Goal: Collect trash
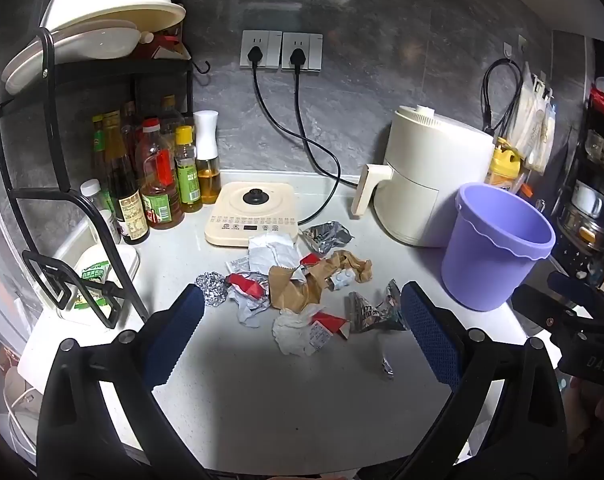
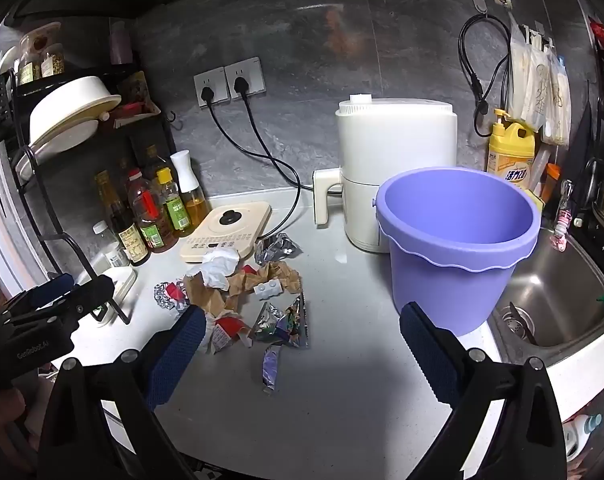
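A heap of trash lies on the white counter (image 1: 261, 392): brown crumpled paper (image 1: 302, 284) (image 2: 237, 280), white crumpled paper (image 1: 271, 254) (image 2: 221, 266), foil wrappers (image 1: 376, 312) (image 2: 281, 322), red-and-white scraps (image 1: 330, 322) and a small foil strip (image 1: 386, 366) (image 2: 270, 364). An empty purple bucket (image 1: 498, 248) (image 2: 458, 244) stands right of the heap. My left gripper (image 1: 302, 320) is open and empty, just short of the heap. My right gripper (image 2: 302, 332) is open and empty, between the heap and the bucket.
A cream induction plate (image 1: 249, 212), a white air fryer (image 1: 426, 184) (image 2: 394, 164) and black cords stand behind the heap. Bottles (image 1: 157, 184) and a black dish rack (image 1: 61, 160) fill the left. A steel sink (image 2: 554, 296) lies right of the bucket.
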The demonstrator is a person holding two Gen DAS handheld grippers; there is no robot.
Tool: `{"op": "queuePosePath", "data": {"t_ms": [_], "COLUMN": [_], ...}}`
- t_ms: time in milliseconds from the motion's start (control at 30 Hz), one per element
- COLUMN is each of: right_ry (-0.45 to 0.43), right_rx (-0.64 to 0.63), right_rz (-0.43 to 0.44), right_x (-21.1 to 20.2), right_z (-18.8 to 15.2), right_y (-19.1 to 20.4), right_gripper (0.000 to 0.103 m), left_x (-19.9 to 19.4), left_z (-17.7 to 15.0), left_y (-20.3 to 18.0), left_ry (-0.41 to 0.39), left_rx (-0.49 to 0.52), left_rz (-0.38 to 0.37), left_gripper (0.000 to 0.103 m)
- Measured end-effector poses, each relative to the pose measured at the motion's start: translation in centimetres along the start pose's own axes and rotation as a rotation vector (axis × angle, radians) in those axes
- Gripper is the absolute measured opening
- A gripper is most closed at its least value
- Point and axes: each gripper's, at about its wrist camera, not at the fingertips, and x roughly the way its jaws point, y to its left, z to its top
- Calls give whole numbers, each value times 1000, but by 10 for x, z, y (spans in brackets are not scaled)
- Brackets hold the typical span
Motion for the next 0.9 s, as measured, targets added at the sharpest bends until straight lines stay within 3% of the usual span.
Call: {"op": "queuePosePath", "data": {"t_ms": [900], "right_ry": [2], "right_rx": [10], "right_rz": [-7], "right_x": [-1], "right_z": [2], "right_y": [7], "right_gripper": [95], "left_x": [2], "left_z": [-1], "left_y": [-4], "left_ry": [-10], "left_rx": [14], "left_rz": [-23], "left_gripper": [97]}}
